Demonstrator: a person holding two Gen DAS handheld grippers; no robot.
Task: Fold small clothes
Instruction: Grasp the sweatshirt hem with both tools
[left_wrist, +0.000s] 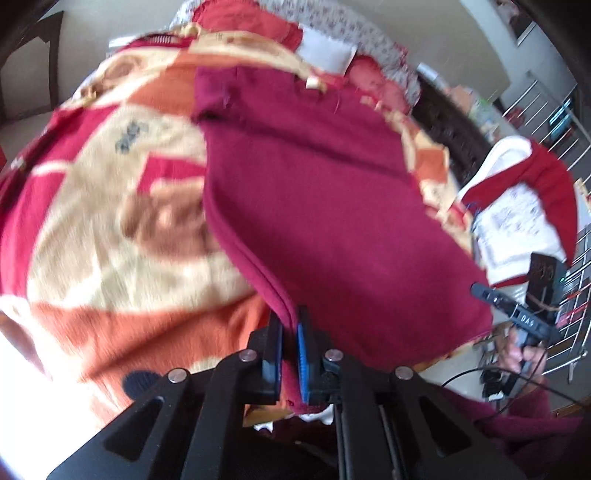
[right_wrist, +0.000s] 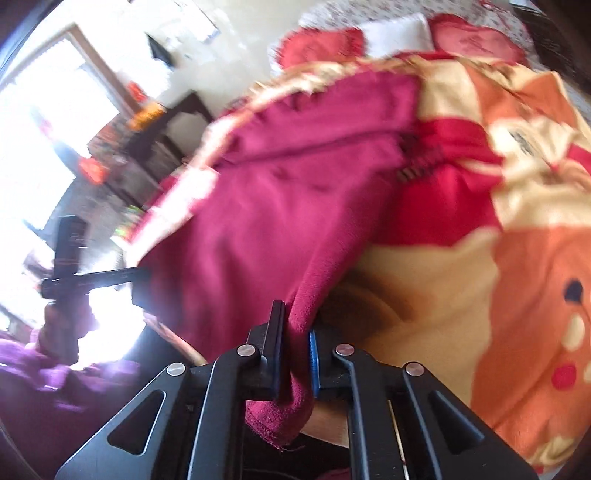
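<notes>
A maroon garment (left_wrist: 317, 192) lies stretched over a bed blanket; it also shows in the right wrist view (right_wrist: 266, 221). My left gripper (left_wrist: 291, 332) is shut on the garment's near left corner, the cloth pinched between its black and blue pads. My right gripper (right_wrist: 297, 332) is shut on the garment's near right corner, a fold of hem hanging below the pads. The right gripper also shows at the garment's right edge in the left wrist view (left_wrist: 480, 290), and the left gripper shows at the cloth's left edge in the right wrist view (right_wrist: 142, 280). The near edge is lifted and taut between both grippers.
An orange, cream and red patterned blanket (left_wrist: 110, 229) covers the bed. Red and white pillows (left_wrist: 325, 48) lie at the head. A white and red garment (left_wrist: 517, 206) lies at the right. Metal rails (left_wrist: 569, 295) and dark furniture (right_wrist: 147, 147) stand beside the bed.
</notes>
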